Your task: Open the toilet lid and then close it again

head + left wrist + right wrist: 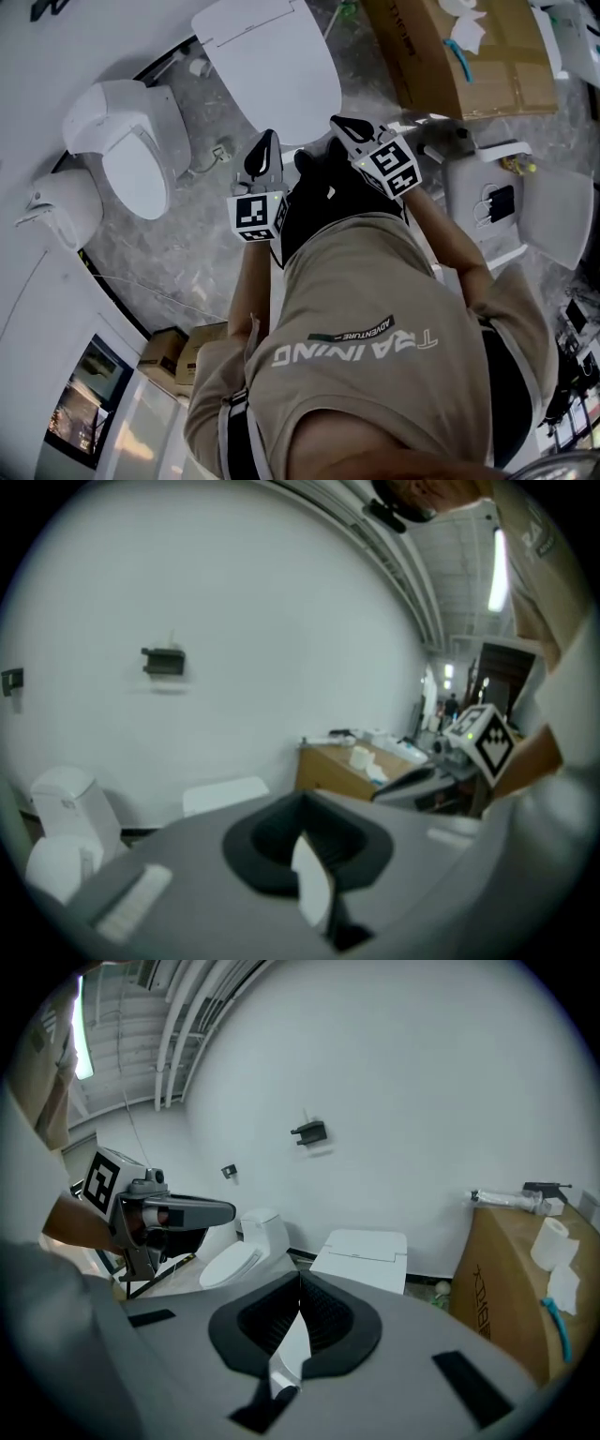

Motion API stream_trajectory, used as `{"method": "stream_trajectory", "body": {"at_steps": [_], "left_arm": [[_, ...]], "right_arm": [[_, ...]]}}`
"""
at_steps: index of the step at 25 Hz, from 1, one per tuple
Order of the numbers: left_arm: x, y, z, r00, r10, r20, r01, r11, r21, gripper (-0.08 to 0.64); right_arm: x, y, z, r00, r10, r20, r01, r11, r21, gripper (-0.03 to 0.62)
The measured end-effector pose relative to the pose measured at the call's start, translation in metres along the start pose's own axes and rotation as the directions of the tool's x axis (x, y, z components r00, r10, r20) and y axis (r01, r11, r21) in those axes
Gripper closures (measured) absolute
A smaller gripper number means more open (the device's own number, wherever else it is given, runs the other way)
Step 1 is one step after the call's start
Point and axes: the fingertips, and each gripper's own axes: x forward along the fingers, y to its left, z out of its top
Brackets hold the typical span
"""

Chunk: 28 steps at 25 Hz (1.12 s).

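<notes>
A white toilet with a flat square lid (272, 66) stands at the wall, and its lid lies down. It also shows as the toilet (361, 1255) in the right gripper view and as a pale lid (225, 794) in the left gripper view. My left gripper (265, 152) and right gripper (343, 126) hang in the air short of it, side by side, touching nothing. Each one's jaws meet with nothing between them, as seen at the left gripper (302, 803) and the right gripper (300, 1283).
A rounded white toilet (131, 150) and another white fixture (56, 206) stand to the left. A large cardboard box (469, 56) sits to the right of the square toilet, and smaller boxes (178, 356) lie lower left. A white chair-like unit (525, 206) is at right.
</notes>
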Motion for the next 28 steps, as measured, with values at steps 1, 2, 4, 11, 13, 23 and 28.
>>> {"method": "stream_trajectory", "body": {"at_steps": [1,2,4,11,13,23,28], "left_arm": [[0.002,0.001,-0.008,1.0,-0.002,-0.01,0.002,1.0,-0.008,0.555],[0.002,0.002,-0.017,1.0,-0.005,-0.018,0.005,1.0,-0.015,0.555],[0.002,0.004,-0.035,0.999,-0.015,-0.036,0.015,1.0,-0.02,0.555],[0.009,0.02,-0.13,0.992,-0.018,-0.127,0.007,0.996,-0.089,0.555],[0.013,0.021,-0.162,0.986,-0.021,-0.167,0.002,0.994,-0.111,0.555],[0.04,0.014,-0.284,0.952,-0.07,-0.299,0.013,0.982,-0.187,0.554],[0.056,0.014,-0.333,0.939,-0.08,-0.336,0.014,0.981,-0.193,0.555]], "right_arm": [[0.003,0.001,-0.006,1.0,0.0,-0.014,0.0,1.0,0.0,0.578],[0.007,0.003,-0.013,1.0,-0.002,-0.026,0.002,1.0,-0.001,0.578],[0.016,0.007,-0.031,0.999,-0.007,-0.053,0.007,1.0,0.005,0.578],[0.056,0.022,-0.119,0.989,0.009,-0.148,0.006,0.995,0.097,0.578],[0.063,0.023,-0.141,0.989,0.005,-0.146,0.01,0.995,0.099,0.578],[0.096,0.012,-0.242,0.975,0.004,-0.22,0.012,0.997,0.071,0.578],[0.12,0.0,-0.277,0.972,-0.018,-0.234,0.039,0.996,0.083,0.578]]}}
